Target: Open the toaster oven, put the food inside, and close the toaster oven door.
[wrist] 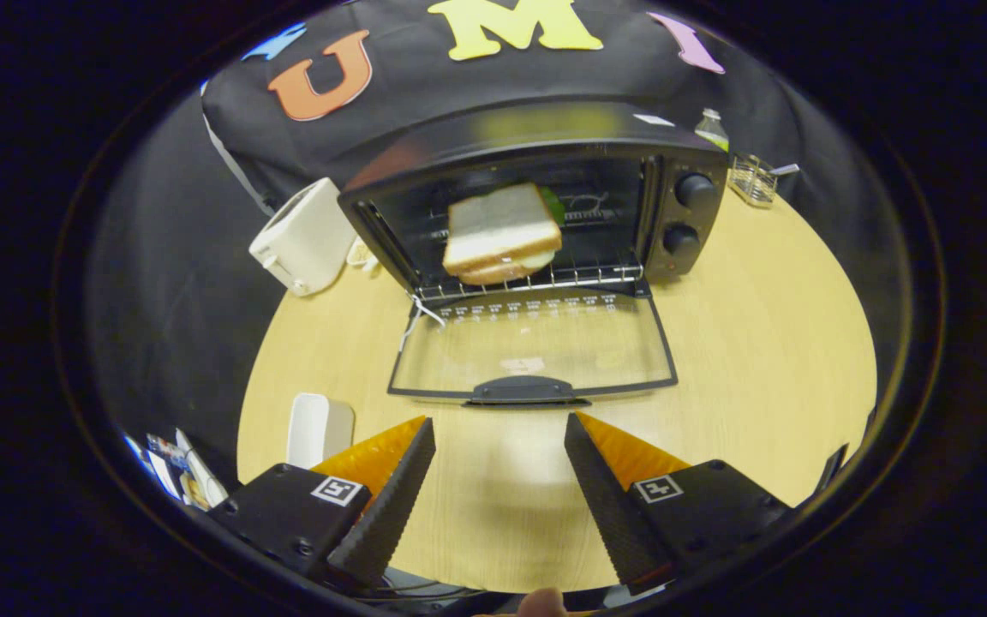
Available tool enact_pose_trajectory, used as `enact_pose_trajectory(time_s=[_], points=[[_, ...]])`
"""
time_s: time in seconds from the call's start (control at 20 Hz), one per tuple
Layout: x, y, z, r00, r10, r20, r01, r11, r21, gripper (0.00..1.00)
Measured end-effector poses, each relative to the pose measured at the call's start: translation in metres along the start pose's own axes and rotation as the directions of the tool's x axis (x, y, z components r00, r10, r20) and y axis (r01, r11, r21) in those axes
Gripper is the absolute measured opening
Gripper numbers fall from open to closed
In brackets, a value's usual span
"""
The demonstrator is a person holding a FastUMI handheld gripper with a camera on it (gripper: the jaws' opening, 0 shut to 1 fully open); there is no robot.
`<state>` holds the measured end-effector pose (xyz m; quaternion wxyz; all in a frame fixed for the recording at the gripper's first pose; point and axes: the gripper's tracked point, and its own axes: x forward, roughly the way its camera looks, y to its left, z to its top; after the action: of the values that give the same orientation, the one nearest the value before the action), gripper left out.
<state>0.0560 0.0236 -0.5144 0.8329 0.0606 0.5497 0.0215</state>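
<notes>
Gripper view: round wooden table [759, 326] takes up most of the picture, light tan top. Toaster oven [536, 197] sits at upper centre of the frame, at the far side of the table, black body, two knobs [689, 214] stacked on its right panel. Oven door [532, 343] is swung fully down and lies flat on the table toward the camera, glass pane, dark handle [521, 390] at its near edge. Sandwich [502, 233] is inside the oven cavity on the wire rack [545, 278], white bread slices, a bit of green showing behind it at upper right. White toaster [301, 238] stands left of the oven, upper left of the frame, close beside it. White rectangular container [320, 428] at lower left on the table edge, just past the left finger. Small wire basket [752, 180] and a bottle [713, 128] at upper right behind the oven. Claw [500, 484] at bottom centre, fingers spread wide, nothing between them, bare table under the gap. Door handle lies just ahead of the fingertips, not touching.
</notes>
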Motion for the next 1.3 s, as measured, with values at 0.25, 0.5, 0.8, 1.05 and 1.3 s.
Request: enact_pose_trajectory(time_s=[0.25,0.5,0.8,1.05,1.3], points=[[0.037,-0.014,-0.022,0.997,-0.043,-0.062,0.044,0.999,0.009,1.00],[0.061,-0.030,-0.023,0.995,-0.090,-0.048,0.092,0.995,0.029,1.00],[0.073,-0.036,-0.015,0.992,-0.127,0.021,0.127,0.992,-0.018,0.99],[0.070,-0.034,-0.012,0.993,-0.114,0.041,0.115,0.993,-0.030,1.00],[0.034,-0.023,0.006,0.990,-0.099,0.103,0.102,0.994,-0.031,1.00]])
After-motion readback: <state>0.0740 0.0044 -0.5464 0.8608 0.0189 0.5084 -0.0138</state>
